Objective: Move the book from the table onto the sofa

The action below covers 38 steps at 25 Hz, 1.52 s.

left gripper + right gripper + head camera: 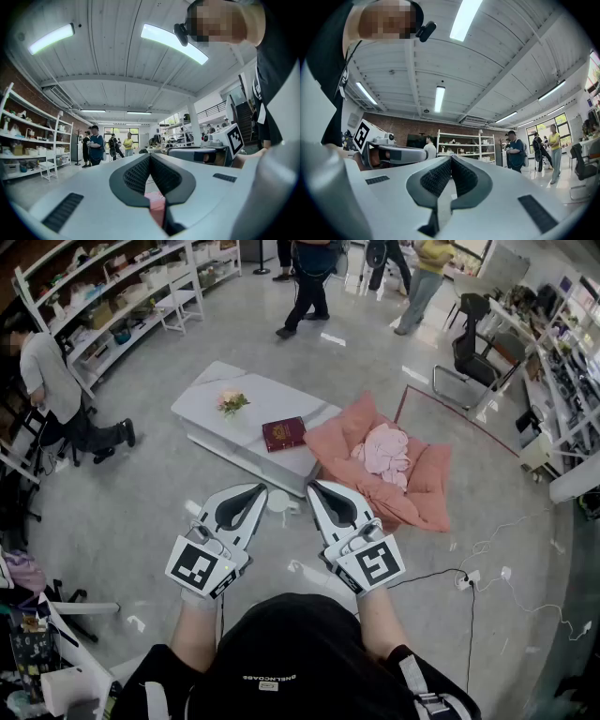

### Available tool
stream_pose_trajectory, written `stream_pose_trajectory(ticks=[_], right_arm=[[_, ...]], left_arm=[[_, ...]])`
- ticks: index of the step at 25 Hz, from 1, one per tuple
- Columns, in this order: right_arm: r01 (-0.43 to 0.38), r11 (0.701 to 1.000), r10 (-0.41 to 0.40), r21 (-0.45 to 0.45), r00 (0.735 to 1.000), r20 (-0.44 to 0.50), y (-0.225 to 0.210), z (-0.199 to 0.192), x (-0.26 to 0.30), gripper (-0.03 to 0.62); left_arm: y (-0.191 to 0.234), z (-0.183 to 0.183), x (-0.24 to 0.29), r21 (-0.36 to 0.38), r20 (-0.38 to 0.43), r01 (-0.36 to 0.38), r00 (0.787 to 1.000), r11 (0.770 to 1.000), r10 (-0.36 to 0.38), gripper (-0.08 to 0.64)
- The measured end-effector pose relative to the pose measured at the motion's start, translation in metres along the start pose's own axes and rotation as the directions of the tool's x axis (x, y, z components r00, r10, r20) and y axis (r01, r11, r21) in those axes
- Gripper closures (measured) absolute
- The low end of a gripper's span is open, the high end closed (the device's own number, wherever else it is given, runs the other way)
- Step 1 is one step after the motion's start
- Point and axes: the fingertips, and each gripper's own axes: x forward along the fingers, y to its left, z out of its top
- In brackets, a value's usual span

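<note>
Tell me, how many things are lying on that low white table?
2. A small bunch of flowers lies near the middle of the table; a dark red book lies toward the end nearest the pink sofa. Nothing else shows there.

A small white brand line, upside down on the black collar, seemed to read BALENCIAGA, the book showed a gold mark too small to read, and the left cube and right cube bore only square markers.
</note>
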Motion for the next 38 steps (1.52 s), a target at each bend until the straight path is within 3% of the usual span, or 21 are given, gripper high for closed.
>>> stream_pose_trajectory(ticks=[17, 20, 22, 25, 33, 38], right_arm=[[0.043, 0.999, -0.043, -0.002, 0.996, -0.081, -0.049, -0.019, -0.096, 0.566], [0.055, 0.998, -0.055, 0.027, 0.998, -0.024, -0.058, -0.012, -0.109, 0.566], [0.063, 0.998, -0.062, 0.025, 0.997, -0.050, -0.060, -0.017, -0.116, 0.566], [0.086, 0.996, -0.083, 0.026, 0.990, -0.118, -0.063, -0.027, -0.119, 0.566], [0.095, 0.995, -0.095, 0.003, 0.991, -0.092, -0.065, -0.031, -0.115, 0.566], [0.101, 0.995, -0.099, 0.005, 0.987, -0.127, -0.063, -0.038, -0.094, 0.566]], left_arm=[[-0.087, -0.017, 0.059, -0.017, -0.052, 0.025, 0.998, 1.000, -0.026, 0.546], [-0.104, -0.022, 0.069, -0.010, -0.075, 0.046, 0.996, 0.999, -0.047, 0.546], [-0.111, -0.026, 0.073, -0.009, -0.090, 0.057, 0.994, 0.998, -0.058, 0.546], [-0.110, -0.031, 0.078, -0.011, -0.108, 0.070, 0.992, 0.997, -0.071, 0.546], [-0.106, -0.039, 0.087, -0.016, -0.096, 0.100, 0.990, 0.995, -0.101, 0.546], [-0.084, -0.043, 0.088, -0.028, -0.090, 0.109, 0.990, 0.994, -0.112, 0.546]])
